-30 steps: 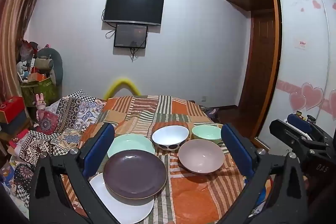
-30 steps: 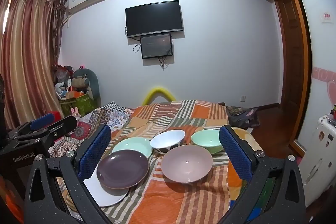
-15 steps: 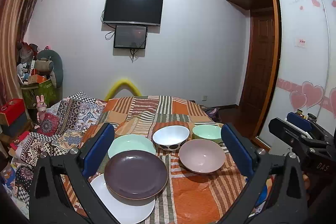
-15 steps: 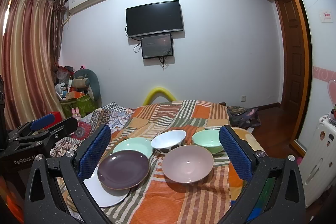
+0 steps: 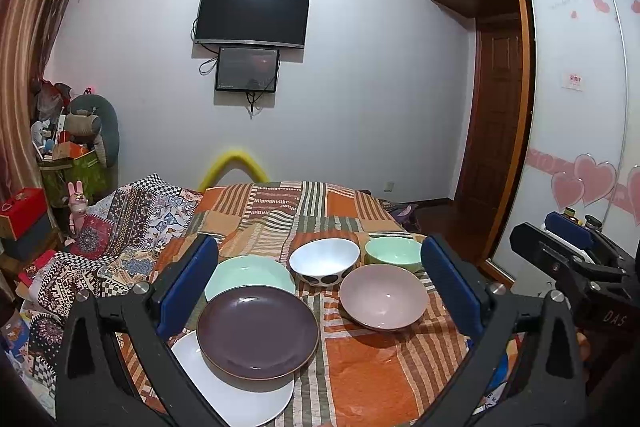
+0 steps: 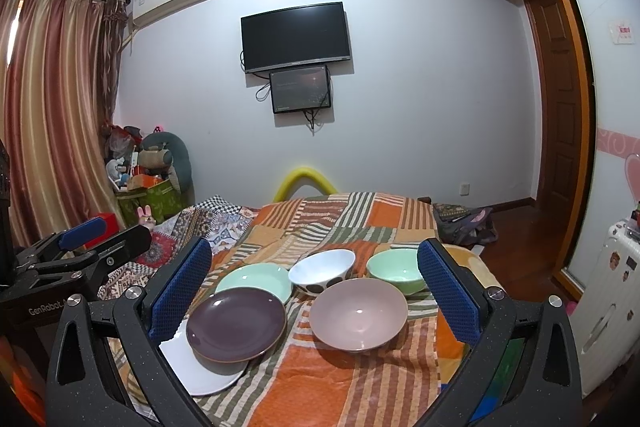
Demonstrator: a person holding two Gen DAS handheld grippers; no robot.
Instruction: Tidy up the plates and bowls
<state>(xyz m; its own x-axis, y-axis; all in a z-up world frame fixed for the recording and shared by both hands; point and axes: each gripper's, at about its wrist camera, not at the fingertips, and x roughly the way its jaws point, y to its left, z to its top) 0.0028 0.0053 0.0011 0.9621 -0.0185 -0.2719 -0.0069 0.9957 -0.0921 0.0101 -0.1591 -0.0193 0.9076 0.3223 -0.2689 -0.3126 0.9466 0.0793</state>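
Both hand-held grippers are held wide, empty. Purple plate (image 5: 258,331) lies ahead of left hand-held gripper (image 5: 318,291); pink bowl (image 6: 359,313) ahead of right hand-held gripper (image 6: 314,291).

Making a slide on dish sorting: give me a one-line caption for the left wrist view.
Open left gripper facing three plates and three bowls on a striped bedspread, none yet grasped.

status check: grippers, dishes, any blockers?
Left hand-held gripper open, empty; right hand-held gripper same. Purple plate overlaps white plate; mint plate, three bowls loose on striped cloth. Nothing blocking.
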